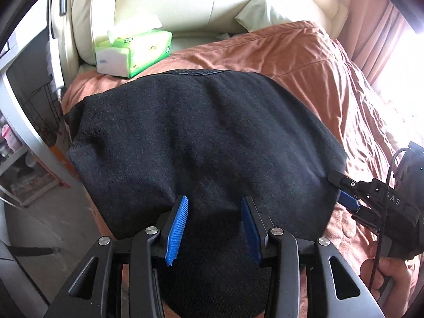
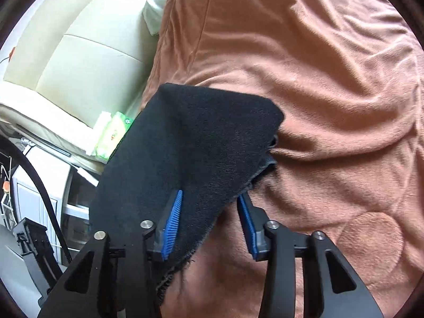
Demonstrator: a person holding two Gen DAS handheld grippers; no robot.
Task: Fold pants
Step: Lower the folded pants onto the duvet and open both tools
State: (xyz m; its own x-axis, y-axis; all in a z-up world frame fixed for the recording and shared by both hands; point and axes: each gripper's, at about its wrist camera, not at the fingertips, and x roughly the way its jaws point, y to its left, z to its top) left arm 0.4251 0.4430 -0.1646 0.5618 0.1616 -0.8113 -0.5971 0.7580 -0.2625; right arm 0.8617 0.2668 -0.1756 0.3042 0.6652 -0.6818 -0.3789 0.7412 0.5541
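Observation:
Folded black pants [image 1: 198, 122] lie on an orange-brown blanket [image 1: 304, 53] on a bed. My left gripper [image 1: 214, 198] holds their near edge, a thick fold of black cloth filling the space between its blue pads. My right gripper [image 1: 338, 185] comes in from the right, one finger over the pants' right edge and a blue pad under it. In the right wrist view the pants [image 2: 201, 132] run between the fingers of the right gripper [image 2: 211, 194], and that side is raised off the blanket [image 2: 318, 79].
A green and white tissue pack [image 1: 132, 53] sits beyond the pants, near the cream padded headboard [image 1: 185, 0]. A person's hand [image 1: 389, 273] holds the right gripper's handle. The bed's left edge drops to a white shelf and a wire rack [image 1: 39, 106]. Pink curtains [image 1: 376, 34] hang at the right.

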